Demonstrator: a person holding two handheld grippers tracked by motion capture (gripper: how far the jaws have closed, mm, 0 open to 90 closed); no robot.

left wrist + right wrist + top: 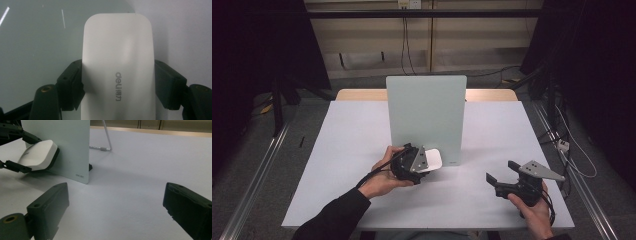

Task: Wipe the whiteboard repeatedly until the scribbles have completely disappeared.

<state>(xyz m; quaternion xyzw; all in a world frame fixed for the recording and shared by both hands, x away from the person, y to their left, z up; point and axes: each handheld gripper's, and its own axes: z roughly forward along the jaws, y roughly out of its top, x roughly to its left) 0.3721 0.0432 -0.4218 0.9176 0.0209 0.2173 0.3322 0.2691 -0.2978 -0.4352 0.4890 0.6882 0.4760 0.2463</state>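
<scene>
one eraser [117,70] (white), one board [426,115], two tools.

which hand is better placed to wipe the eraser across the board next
Left, probably: the left gripper is shut on the white eraser right against the board. The right gripper stands open, off to the side.

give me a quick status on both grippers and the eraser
Left gripper shut on white eraser, held against the glass board. Right gripper open, empty, over the table. Nothing in the way.
</scene>
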